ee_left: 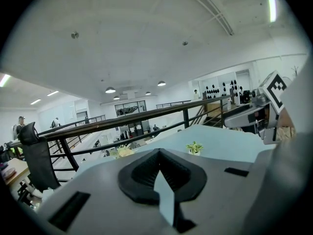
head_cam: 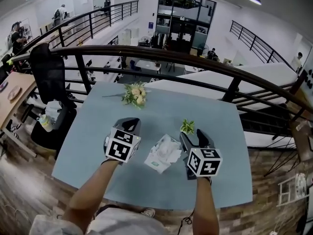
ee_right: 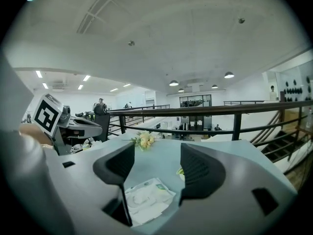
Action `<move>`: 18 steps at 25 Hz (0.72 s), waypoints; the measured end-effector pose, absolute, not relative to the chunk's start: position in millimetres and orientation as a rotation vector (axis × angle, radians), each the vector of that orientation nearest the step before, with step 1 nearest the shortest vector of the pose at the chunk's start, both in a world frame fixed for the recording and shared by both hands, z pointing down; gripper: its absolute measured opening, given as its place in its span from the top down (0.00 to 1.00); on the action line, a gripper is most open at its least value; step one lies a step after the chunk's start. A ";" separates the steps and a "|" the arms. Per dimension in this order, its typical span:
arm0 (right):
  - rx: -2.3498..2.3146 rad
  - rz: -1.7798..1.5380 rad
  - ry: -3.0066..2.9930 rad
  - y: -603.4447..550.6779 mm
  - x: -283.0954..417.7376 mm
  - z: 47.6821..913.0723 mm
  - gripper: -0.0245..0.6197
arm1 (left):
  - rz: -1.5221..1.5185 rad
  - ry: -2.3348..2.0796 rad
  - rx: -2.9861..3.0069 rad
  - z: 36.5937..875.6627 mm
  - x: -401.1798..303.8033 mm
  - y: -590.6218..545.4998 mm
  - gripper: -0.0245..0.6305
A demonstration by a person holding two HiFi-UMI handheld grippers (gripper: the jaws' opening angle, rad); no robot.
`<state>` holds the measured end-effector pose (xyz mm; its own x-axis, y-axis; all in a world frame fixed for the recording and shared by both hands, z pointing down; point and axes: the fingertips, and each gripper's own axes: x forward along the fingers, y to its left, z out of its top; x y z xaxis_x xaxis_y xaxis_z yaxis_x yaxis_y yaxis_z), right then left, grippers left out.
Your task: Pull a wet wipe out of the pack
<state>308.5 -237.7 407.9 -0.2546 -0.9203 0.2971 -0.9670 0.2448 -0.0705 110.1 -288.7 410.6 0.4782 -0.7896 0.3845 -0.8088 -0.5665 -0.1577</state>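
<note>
Holding the left tool (ee_left: 158,168) clenched, both jaws pressed together with nothing between them. Holding the right tool (ee_right: 156,166) released, jaws standing well apart and gripping nothing. Seeing the wet wipe pack (head_cam: 163,154) lying on the desk (head_cam: 222,131) between the two tools: just right of the left tool, just left of the right tool, near both. Appearing also low in the gap between the jaws of the right tool, a little ahead of them. Looking white, soft and wrinkled, with a small green mark at one corner. Showing a small plant (head_cam: 188,126) just ahead of the right tool.
</note>
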 end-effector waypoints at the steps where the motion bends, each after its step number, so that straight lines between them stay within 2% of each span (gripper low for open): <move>1: 1.769 0.356 -2.326 -239.6 306.6 409.0 0.53 | 0.657 -1.449 2.655 411.2 109.7 -289.0 0.97; 18: 1.722 0.364 -2.317 -247.7 297.3 421.4 0.53 | 0.652 -1.399 2.681 421.5 122.6 -296.0 0.97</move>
